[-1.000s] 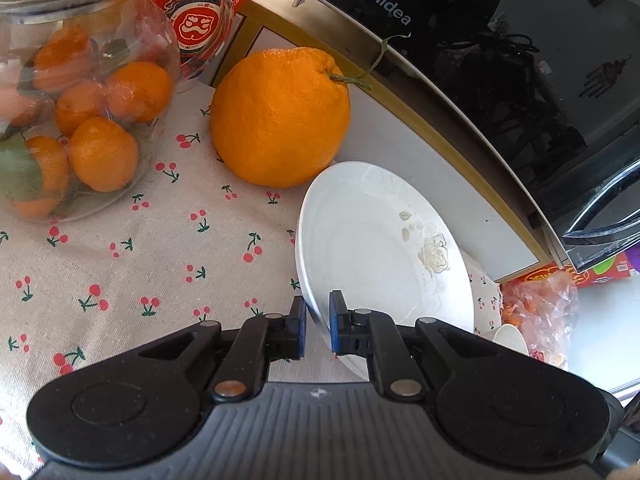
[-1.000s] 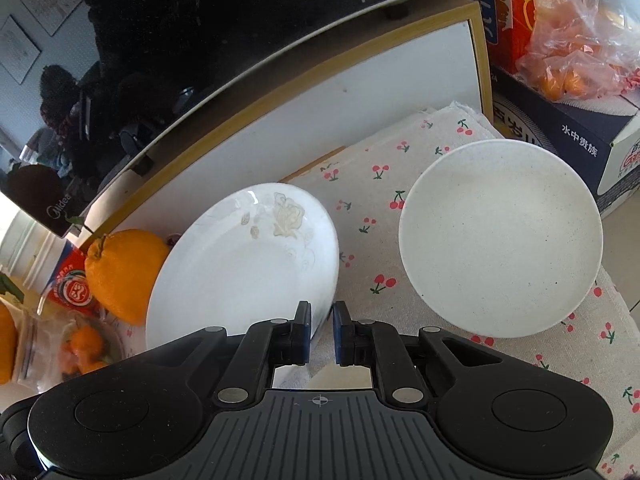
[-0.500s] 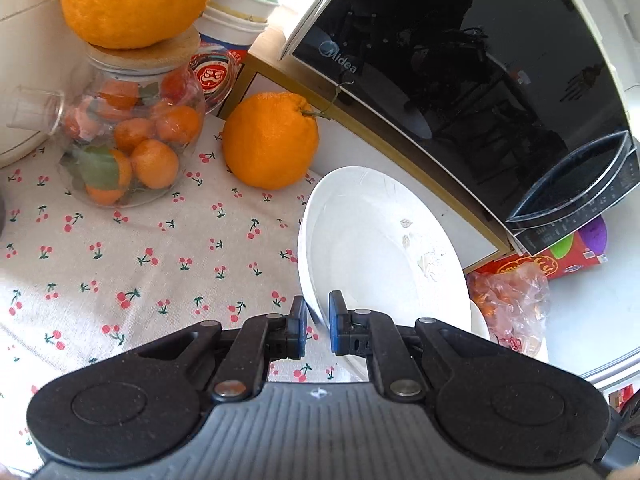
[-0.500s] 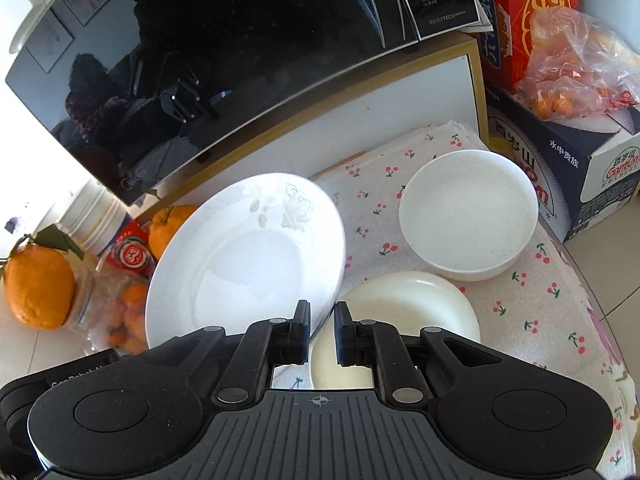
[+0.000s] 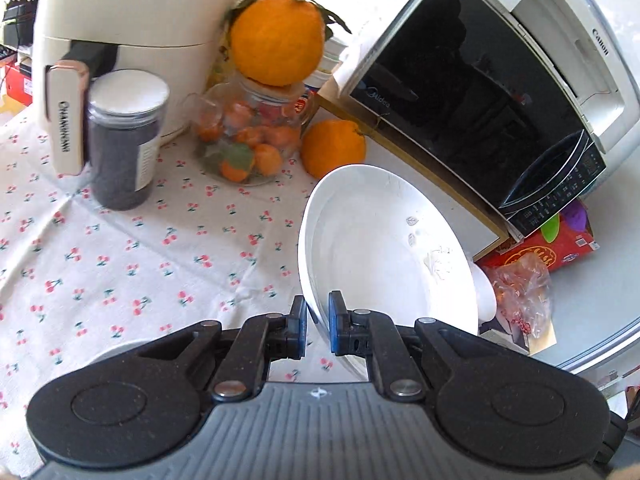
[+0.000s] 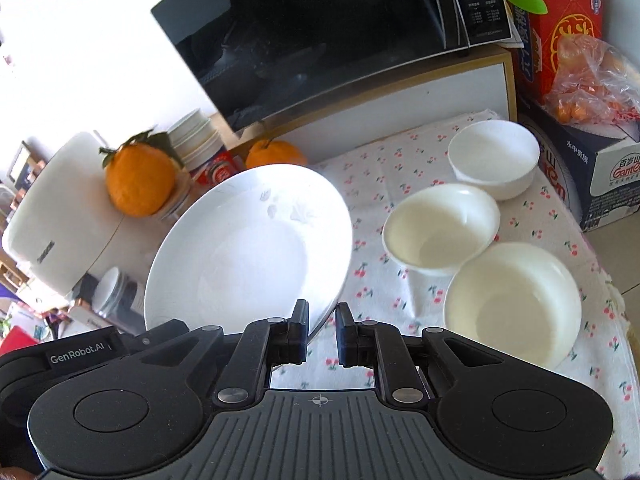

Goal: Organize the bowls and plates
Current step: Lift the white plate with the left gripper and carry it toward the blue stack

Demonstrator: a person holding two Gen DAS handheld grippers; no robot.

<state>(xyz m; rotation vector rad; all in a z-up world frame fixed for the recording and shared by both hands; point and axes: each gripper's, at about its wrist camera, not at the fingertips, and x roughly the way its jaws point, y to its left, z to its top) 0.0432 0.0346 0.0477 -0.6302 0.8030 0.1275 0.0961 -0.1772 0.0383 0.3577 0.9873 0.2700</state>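
L (image 5: 317,322) & R (image 6: 322,326) grippers both clamp white plate (image 5: 384,248); 3 bowls (image 6: 440,228) empty.

The white round ceramic plate with a faint flower print (image 5: 384,248) has come up off the cherry-print tablecloth (image 5: 120,264), carried by the left gripper (image 5: 317,326) and the right gripper (image 6: 322,334), each clamped on its rim, and now hangs tilted above it. Beyond the right gripper's tips, three white bowls have come into sight. A white air fryer (image 5: 120,20) and a dark-filled jar (image 5: 122,144) have appeared ahead of the left gripper.
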